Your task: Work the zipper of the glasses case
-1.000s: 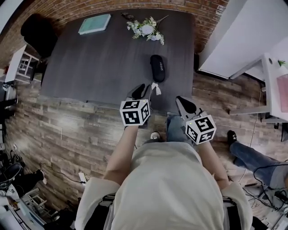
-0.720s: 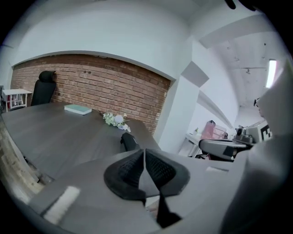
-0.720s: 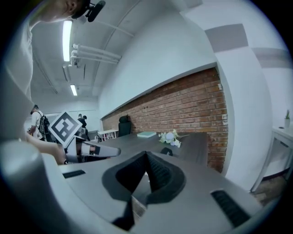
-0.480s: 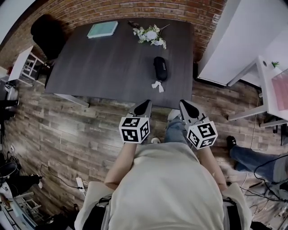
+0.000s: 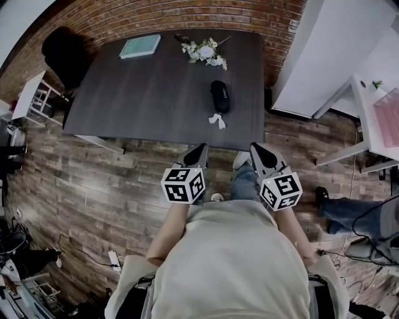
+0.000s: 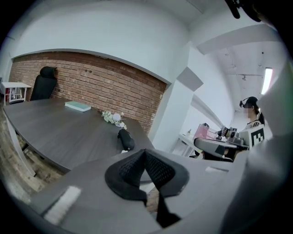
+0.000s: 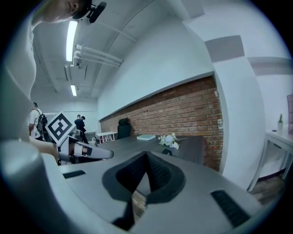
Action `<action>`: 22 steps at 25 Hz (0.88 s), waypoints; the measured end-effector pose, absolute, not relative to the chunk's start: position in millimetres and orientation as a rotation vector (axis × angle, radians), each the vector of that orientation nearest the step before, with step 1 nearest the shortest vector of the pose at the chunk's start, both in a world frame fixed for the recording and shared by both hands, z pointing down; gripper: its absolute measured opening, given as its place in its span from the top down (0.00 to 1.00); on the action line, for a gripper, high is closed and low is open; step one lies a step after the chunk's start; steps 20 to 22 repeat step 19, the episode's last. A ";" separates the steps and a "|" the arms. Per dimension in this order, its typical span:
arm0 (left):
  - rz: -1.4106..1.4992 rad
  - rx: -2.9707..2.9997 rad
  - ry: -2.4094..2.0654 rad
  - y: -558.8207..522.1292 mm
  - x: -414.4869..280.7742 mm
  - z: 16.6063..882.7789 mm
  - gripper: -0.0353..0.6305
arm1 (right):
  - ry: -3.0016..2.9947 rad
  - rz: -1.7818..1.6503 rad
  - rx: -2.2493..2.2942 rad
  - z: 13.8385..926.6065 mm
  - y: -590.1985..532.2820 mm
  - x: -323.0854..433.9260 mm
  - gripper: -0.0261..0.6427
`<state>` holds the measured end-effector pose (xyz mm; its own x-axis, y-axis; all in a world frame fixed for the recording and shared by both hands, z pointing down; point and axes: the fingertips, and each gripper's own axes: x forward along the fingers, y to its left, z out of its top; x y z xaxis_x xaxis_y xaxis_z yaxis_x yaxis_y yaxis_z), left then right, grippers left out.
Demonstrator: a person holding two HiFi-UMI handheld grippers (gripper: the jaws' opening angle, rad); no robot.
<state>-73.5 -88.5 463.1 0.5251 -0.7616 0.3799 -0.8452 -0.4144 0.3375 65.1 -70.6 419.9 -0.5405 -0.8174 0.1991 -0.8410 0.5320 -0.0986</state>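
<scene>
Brick wall (image 5: pixel 187 12) and plank floor (image 5: pixel 93 180) frame a dark worktop (image 5: pixel 143 93) in the head view. On it the black glasses case (image 5: pixel 219 96) lies lengthwise near the right edge, with a small white tag (image 5: pixel 217 119) at its 6 o'clock end. Flowers (image 5: pixel 204 51) lie at the case's 11 o'clock, and a green book (image 5: pixel 139 45) lies further off toward 10. The left claw (image 5: pixel 198 152) and right claw (image 5: pixel 260 152) hover by the worktop's near edge, well apart from the case. The case is at 1 o'clock of the left claw and 11 o'clock of the right.

Left gripper view: the jaws are pressed together with nothing between them, and the case lies beyond at 10 o'clock of the tips.

Right gripper view: the jaws are likewise closed and empty. A small dark shape at 3 o'clock of the tips, below the flowers, is probably the case.
</scene>
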 end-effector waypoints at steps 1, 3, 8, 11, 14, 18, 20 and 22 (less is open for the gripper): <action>0.224 2.277 -1.305 -88.2 -73.1 462.7 0.93 | -2.637 0.269 1.435 418.6 -69.9 65.0 0.96; 0.220 2.275 -1.294 -87.6 -71.5 462.3 0.93 | -2.642 0.260 1.433 416.0 -68.9 65.0 0.96; 0.226 2.274 -1.263 -90.3 -69.6 461.8 0.93 | -2.647 0.258 1.436 411.3 -72.5 63.3 0.96; 0.229 2.268 -1.261 -92.0 -71.2 463.2 0.93 | -2.644 0.253 1.431 411.2 -74.7 62.0 0.96; 0.247 2.266 -1.254 -94.6 -71.9 466.0 0.93 | -2.647 0.252 1.424 411.1 -77.2 61.0 0.96; 0.257 2.262 -1.247 -98.8 -74.1 468.9 0.93 | -2.648 0.255 1.424 411.5 -82.5 59.8 0.96; 0.257 2.261 -1.245 -99.5 -74.7 469.7 0.93 | -2.649 0.257 1.425 411.8 -83.6 59.5 0.96; 0.257 2.261 -1.245 -99.5 -74.7 469.7 0.93 | -2.649 0.257 1.425 411.8 -83.6 59.5 0.96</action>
